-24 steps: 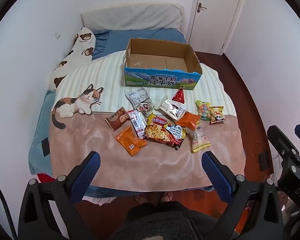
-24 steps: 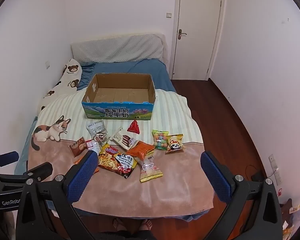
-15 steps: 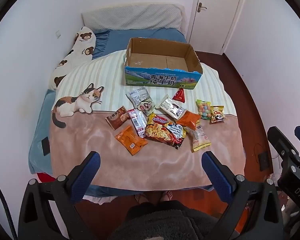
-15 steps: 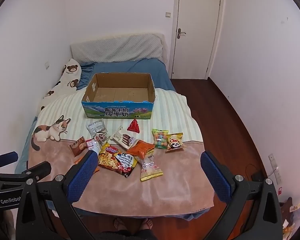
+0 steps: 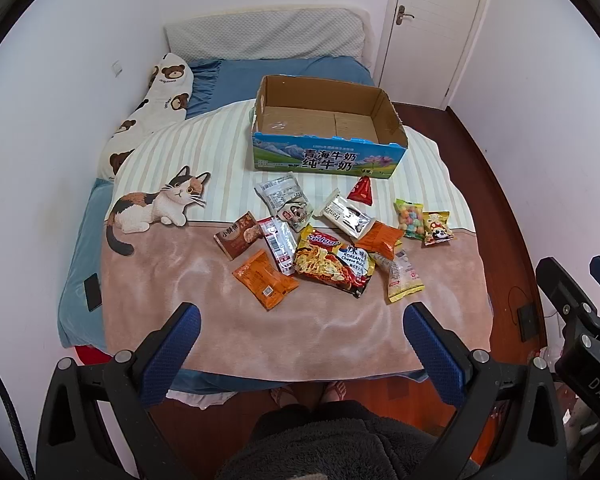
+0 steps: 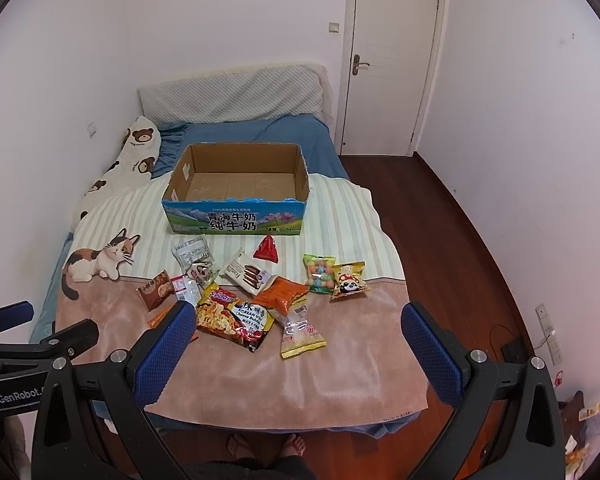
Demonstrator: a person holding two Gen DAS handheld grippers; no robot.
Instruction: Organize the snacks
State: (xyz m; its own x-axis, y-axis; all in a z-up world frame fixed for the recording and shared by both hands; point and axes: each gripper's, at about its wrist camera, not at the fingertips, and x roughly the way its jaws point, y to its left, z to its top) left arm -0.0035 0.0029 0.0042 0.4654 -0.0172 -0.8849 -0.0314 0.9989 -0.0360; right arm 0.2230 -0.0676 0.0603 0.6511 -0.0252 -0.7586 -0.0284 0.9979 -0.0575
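Several snack packets lie scattered on the bed blanket: a large noodle packet (image 5: 334, 266) (image 6: 234, 316), an orange packet (image 5: 265, 279), a brown packet (image 5: 237, 235), a red triangular packet (image 5: 362, 191) (image 6: 267, 249), and a yellow packet (image 6: 300, 332). An open, empty cardboard box (image 5: 326, 128) (image 6: 236, 188) stands behind them. My left gripper (image 5: 300, 340) is open and empty, held above the bed's near edge. My right gripper (image 6: 296, 340) is open and empty, also near the foot of the bed.
A bear-print pillow (image 5: 148, 120) lies at the bed's left. A black phone (image 5: 93, 292) lies on the blue sheet at left. A white door (image 6: 388, 64) and wooden floor (image 6: 440, 240) are on the right. The person's feet (image 6: 266, 446) stand at the bed's foot.
Both grippers have drifted slightly; the views shifted a little. Nothing on the bed has moved.
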